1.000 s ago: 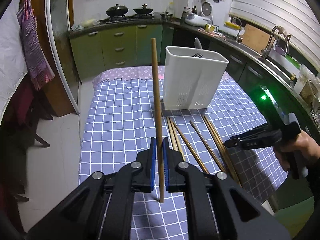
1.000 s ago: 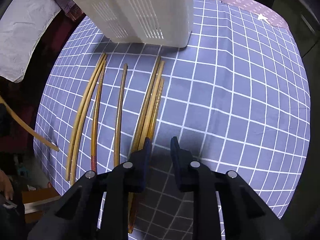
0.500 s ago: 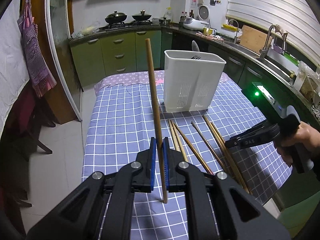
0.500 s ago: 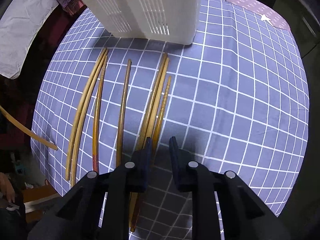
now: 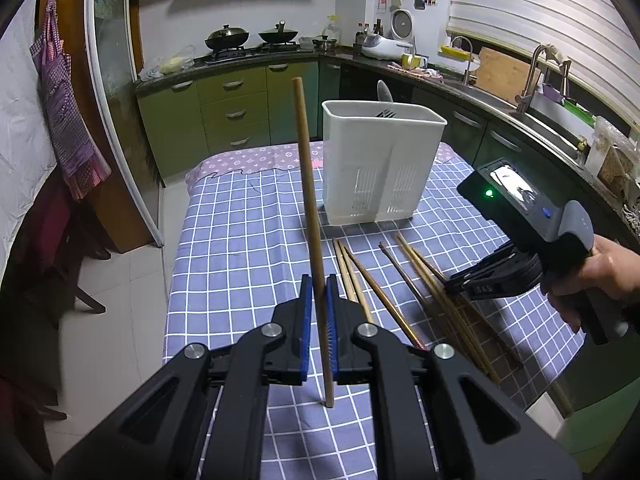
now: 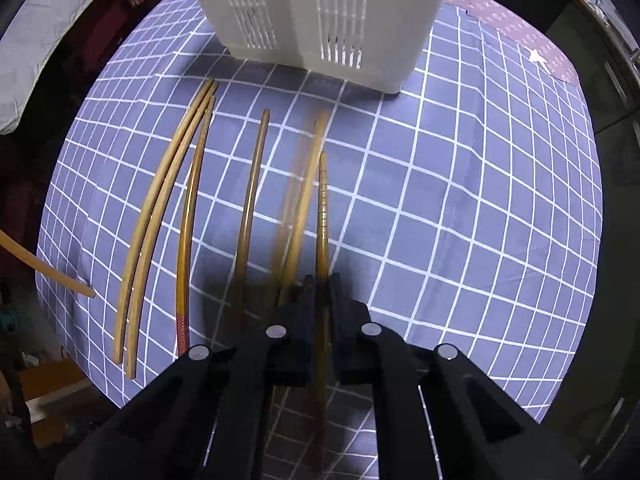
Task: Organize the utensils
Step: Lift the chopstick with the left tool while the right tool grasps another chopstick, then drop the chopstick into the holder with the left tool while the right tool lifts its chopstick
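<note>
Chopstick (image 5: 310, 216) upright (tip toward ceiling)

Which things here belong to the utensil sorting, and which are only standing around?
Belong to the job:
- held chopstick
- chopsticks on the table
- white utensil holder
- left tool
- right tool

Standing around:
- woks
- apron
- faucet
</note>
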`<action>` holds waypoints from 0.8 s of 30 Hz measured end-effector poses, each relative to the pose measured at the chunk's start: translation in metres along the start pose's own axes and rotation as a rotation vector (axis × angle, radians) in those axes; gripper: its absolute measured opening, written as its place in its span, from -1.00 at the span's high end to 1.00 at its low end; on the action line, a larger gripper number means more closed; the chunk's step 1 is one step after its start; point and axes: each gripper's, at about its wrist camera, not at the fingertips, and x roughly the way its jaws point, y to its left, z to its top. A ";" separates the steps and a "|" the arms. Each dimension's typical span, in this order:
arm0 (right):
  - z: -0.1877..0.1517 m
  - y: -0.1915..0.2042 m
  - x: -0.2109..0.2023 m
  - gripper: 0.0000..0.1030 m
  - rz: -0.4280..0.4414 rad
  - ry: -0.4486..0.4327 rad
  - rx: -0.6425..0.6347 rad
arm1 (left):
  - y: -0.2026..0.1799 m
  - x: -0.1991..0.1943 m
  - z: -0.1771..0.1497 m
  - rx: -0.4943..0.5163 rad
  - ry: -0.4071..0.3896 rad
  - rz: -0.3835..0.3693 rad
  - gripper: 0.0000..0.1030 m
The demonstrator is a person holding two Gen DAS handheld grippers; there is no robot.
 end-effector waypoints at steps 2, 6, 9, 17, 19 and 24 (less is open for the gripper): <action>-0.003 -0.003 -0.002 0.86 0.025 -0.018 0.006 | 0.000 0.000 -0.001 0.000 -0.002 0.000 0.86; -0.015 -0.011 -0.021 0.86 0.066 -0.089 0.005 | 0.001 0.000 -0.001 0.001 0.000 0.001 0.86; -0.027 -0.011 -0.047 0.86 0.103 -0.181 0.005 | 0.002 0.000 -0.001 0.000 0.000 0.000 0.87; -0.071 -0.014 -0.112 0.86 0.098 -0.517 0.010 | 0.004 -0.003 -0.004 0.001 -0.013 -0.008 0.87; -0.083 -0.017 -0.118 0.86 0.096 -0.583 0.022 | 0.005 -0.003 -0.004 0.002 -0.015 -0.011 0.87; -0.100 -0.032 -0.124 0.86 0.106 -0.626 0.045 | 0.004 -0.004 -0.004 0.011 -0.021 -0.015 0.87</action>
